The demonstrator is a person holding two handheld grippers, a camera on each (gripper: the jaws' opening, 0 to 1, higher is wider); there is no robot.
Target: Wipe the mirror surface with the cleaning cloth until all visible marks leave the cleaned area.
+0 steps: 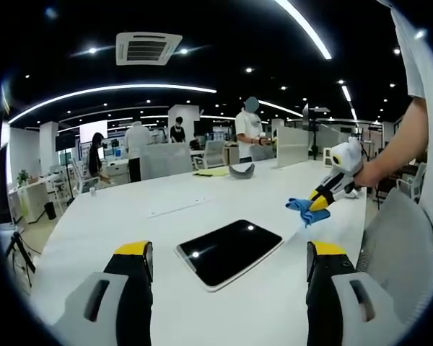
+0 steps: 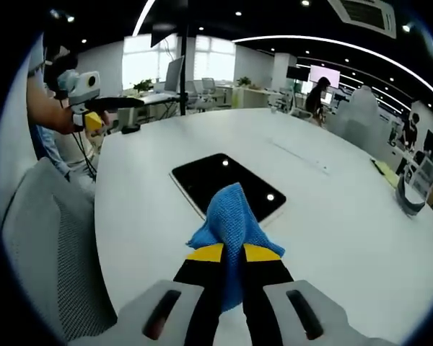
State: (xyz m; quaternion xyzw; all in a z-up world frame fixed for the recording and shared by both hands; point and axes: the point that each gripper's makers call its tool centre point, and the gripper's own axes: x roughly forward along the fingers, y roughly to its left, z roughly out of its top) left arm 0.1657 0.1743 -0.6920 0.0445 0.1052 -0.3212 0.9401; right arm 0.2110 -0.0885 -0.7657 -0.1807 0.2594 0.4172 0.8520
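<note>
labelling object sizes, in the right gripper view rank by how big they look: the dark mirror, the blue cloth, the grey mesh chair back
1. Grey mesh chair back, though it sits very near the camera.
2. Flat dark rectangular mirror and blue woven cleaning cloth: similar apparent size; the cloth, held in the right gripper, is much nearer, so unranked.

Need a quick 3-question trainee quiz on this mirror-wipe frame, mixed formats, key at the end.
1. True or false: the right gripper is shut on the blue cloth.
2. Multiple choice: the left gripper is A) open and holding nothing, B) shut on the cloth, C) resting on the mirror.
3. Fill in: the dark mirror lies flat on the white ____.

Key: 1 true. 2 A. 3 table.
</note>
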